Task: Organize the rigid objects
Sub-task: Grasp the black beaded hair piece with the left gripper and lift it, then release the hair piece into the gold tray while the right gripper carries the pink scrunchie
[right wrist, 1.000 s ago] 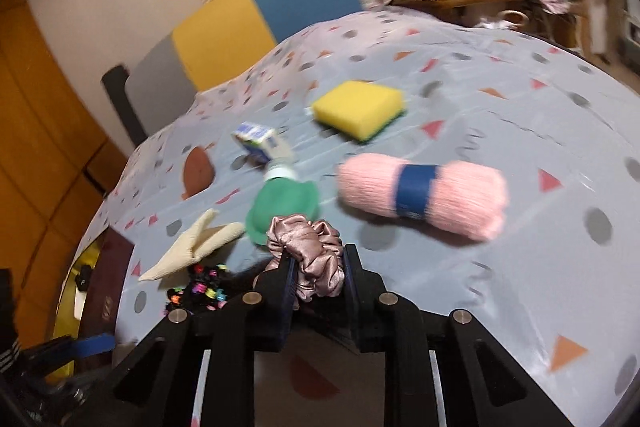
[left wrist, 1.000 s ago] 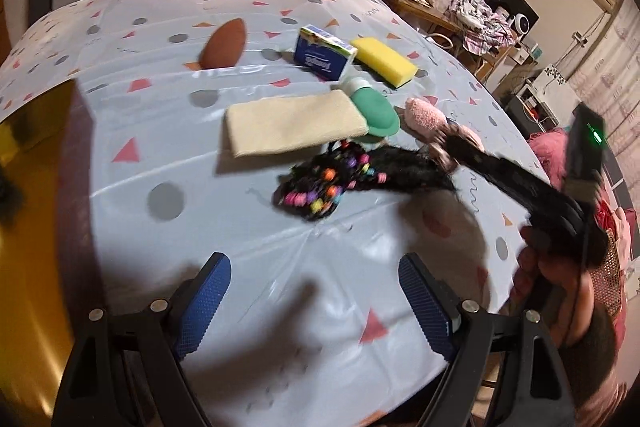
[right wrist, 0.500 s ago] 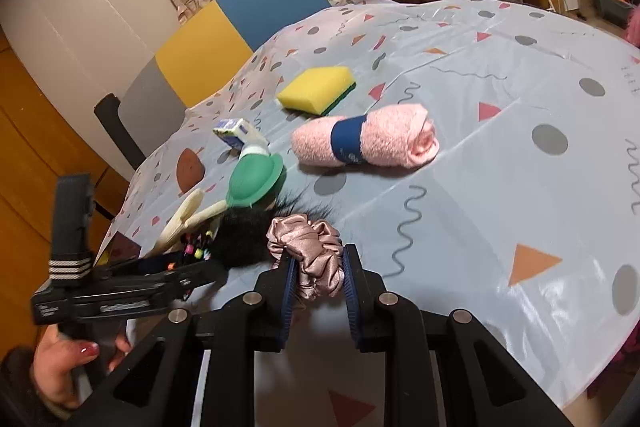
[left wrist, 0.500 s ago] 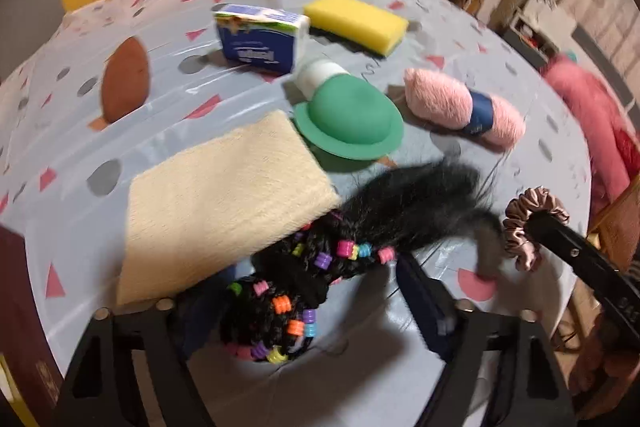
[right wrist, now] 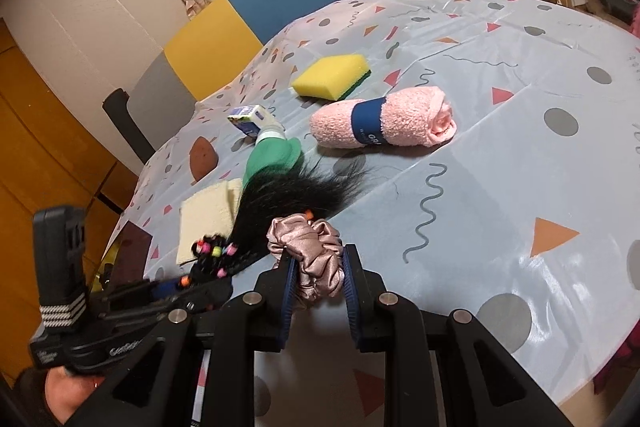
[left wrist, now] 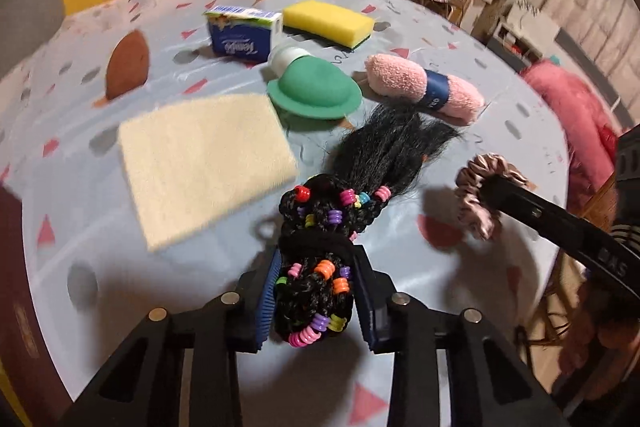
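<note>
- The beaded hairpiece [left wrist: 316,267], a black braided bundle with coloured beads and a loose tail of hair, is lying on the patterned tablecloth [left wrist: 400,307] near its front edge, and the left gripper [left wrist: 316,301] is clamping its beaded end between both blue pads.
- The pink satin scrunchie [right wrist: 310,257] is sitting pinched in the right gripper [right wrist: 318,287], held just beside the hairpiece and clear of the cloth.
- Both claws are therefore gripping something; neither is standing empty.
- Further out, a cream cloth [left wrist: 204,159], a green hat-shaped item [left wrist: 314,91], a rolled pink towel [left wrist: 424,87] with a blue band, a yellow sponge [left wrist: 328,21], a blue tissue pack [left wrist: 242,33] and a brown oval piece [left wrist: 126,63] are lying scattered and apart.
- As a judgement, the sorting is looking early: two items are being picked up, the rest are waiting untouched.
- No bin, tray or box is showing in either view, so nothing is sitting in a container, and where the held pieces are going cannot be told.
</note>
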A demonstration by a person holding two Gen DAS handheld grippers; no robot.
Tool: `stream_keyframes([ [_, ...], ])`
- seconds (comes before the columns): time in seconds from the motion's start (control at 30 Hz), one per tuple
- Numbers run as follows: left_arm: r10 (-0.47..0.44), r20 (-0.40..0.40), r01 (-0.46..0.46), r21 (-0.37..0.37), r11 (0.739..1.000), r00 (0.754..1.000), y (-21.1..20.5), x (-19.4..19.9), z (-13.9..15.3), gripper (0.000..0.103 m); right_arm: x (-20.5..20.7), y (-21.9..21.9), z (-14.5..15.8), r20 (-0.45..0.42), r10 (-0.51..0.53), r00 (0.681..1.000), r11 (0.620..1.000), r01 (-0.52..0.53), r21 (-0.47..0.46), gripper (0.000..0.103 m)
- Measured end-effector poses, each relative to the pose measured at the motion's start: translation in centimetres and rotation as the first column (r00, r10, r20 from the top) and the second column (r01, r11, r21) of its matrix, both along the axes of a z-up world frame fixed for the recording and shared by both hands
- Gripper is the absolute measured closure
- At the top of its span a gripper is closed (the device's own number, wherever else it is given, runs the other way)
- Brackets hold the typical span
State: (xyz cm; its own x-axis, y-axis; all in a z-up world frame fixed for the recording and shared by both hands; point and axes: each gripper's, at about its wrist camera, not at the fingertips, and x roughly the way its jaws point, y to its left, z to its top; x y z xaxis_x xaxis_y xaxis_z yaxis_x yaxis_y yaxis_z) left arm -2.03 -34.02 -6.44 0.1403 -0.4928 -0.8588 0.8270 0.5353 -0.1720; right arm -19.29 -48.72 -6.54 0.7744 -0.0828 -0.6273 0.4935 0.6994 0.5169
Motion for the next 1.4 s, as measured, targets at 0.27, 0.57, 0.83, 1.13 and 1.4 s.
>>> stream_keyframes([
  [0.27, 0.064, -0.091, -0.072, -0.082, 0.994, 0.994, 5.7, -0.6, 0.7, 0.069, 0.7, 2.1, 0.2, -0.013, 0.046, 0.999, 0.999, -0.046, -0.01, 0.08],
  [0.57, 0.174, -0.14, -0.201, -0.21, 0.957, 0.975, 12.1, 0.6, 3.2, 0.069, 2.1, 5.2, 1.0, -0.027, 0.114, 0.993, 0.992, -0.115, -0.042, 0.08],
  [0.83, 0.319, -0.132, -0.345, -0.284, 0.895, 0.938, 18.6, 2.4, 5.2, 0.069, 3.9, 8.1, 1.5, -0.044, 0.179, 0.983, 0.981, -0.181, -0.063, 0.08],
  [1.13, 0.555, -0.155, -0.575, -0.291, 0.765, 0.817, 27.9, 5.3, 4.9, 0.069, 6.6, 11.4, 2.3, -0.055, 0.262, 0.964, 0.961, -0.265, -0.08, 0.08],
  [1.4, 0.762, -0.13, -0.765, -0.251, 0.593, 0.634, 35.9, 6.4, 4.3, 0.069, 8.6, 14.4, 3.2, -0.052, 0.329, 0.943, 0.938, -0.333, -0.093, 0.08],
])
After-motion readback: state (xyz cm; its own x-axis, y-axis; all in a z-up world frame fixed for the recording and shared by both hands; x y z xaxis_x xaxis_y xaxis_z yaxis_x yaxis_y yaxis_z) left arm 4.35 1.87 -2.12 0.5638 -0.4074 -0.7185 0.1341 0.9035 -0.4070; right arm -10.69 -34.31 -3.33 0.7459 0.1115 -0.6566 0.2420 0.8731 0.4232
